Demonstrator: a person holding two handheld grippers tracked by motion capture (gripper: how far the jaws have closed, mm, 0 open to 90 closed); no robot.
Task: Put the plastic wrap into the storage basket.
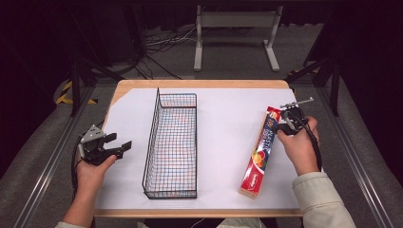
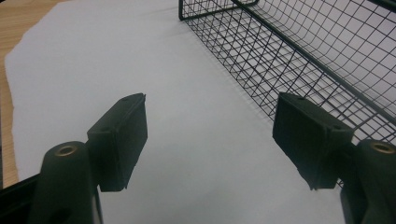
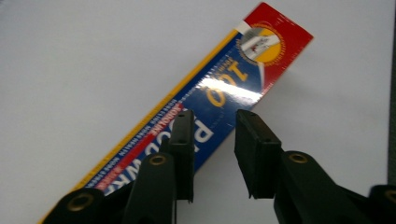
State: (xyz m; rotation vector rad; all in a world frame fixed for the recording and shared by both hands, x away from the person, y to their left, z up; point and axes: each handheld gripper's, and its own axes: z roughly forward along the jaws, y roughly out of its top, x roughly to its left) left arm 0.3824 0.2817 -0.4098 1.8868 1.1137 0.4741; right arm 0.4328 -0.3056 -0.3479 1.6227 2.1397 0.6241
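Nearest to us, the long plastic-wrap box [image 1: 262, 151] lies flat on the white paper sheet [image 1: 223, 142] that covers the tabletop [image 1: 199, 84], slanting away to the right of the wire basket [image 1: 172, 145]. We judge it light for its length: a stiff cardboard carton with a glossy, slippery print, easy to dent if squeezed hard on its broad face. Held at one end, it will probably swing or tip, so we would rather take it across its narrow width, nearer the middle.

At its far end, our right gripper [image 3: 214, 140] comes down on the box; the jaws are narrowed with the blue panel between them, but the pads do not yet press on it. Over at the left edge of the sheet, our left gripper [image 2: 210, 140] hovers with jaws spread wide and nothing between them, beside the basket's long wall [image 2: 299, 56].
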